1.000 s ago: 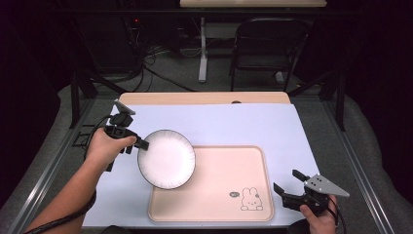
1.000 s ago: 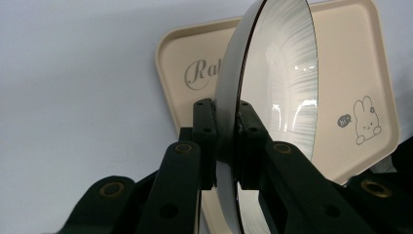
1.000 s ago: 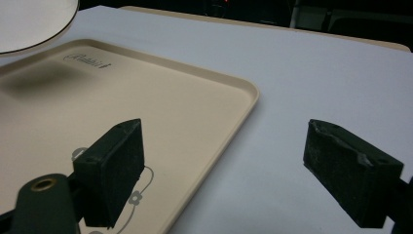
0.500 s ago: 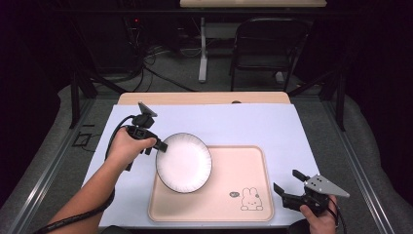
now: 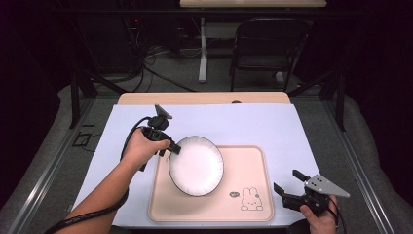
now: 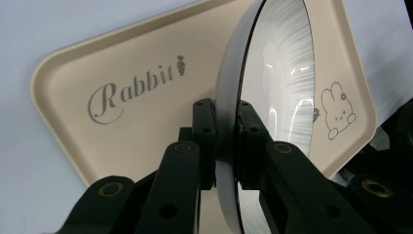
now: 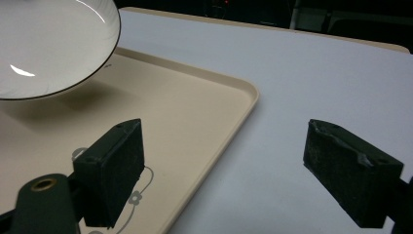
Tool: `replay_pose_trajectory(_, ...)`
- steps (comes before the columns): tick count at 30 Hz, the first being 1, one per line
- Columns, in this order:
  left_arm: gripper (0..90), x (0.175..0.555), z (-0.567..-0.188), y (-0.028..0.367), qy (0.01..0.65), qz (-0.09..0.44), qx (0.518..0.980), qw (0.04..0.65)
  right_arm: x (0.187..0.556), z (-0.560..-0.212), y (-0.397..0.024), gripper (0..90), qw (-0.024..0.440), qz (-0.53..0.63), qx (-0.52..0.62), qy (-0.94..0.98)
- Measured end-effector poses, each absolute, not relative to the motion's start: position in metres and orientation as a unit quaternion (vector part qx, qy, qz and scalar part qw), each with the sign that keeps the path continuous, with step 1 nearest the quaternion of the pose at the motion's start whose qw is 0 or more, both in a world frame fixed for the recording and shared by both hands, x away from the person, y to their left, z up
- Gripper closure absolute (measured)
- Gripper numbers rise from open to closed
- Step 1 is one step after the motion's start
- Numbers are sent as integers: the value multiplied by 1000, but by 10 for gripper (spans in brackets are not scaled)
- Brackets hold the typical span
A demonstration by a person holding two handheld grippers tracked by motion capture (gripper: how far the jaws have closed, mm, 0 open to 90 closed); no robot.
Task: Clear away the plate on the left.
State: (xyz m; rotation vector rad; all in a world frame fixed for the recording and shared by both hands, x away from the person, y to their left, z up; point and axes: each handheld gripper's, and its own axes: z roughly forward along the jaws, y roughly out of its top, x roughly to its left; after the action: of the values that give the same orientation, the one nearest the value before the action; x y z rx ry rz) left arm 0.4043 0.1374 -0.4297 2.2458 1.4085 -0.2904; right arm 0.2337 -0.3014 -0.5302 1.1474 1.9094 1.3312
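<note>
White plate [image 5: 196, 165] rim pinched in left gripper [image 5: 171, 147] jaws; right gripper [image 5: 288, 187] wide open.

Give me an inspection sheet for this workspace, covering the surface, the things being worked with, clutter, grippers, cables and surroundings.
Surface: table under a pale blue-white sheet, with a wooden edge showing at the far side.
Job's things: white plate with a dark rim, held by its edge above the beige tray; the tray carries a rabbit drawing and the word Rabbit.
Clutter: nothing seen.
Grippers: left gripper shut on the plate rim, pads on both faces; right gripper open, nothing between its jaws, near the tray's right corner.
Cables: black cable trails along the left forearm.
Surroundings: dark room, folding chair and loose floor cables behind the table.
</note>
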Motion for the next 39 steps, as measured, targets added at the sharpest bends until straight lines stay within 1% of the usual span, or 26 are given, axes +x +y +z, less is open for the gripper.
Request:
replay_pose_trajectory(16, 814, 404, -440, 115, 495, -121, 828, 233, 234, -530, -301, 143, 270, 494, 425, 709)
replay_pose_trajectory(39, 809, 400, -464, 103, 486, -150, 831, 228, 233, -530, -301, 143, 270, 494, 425, 709)
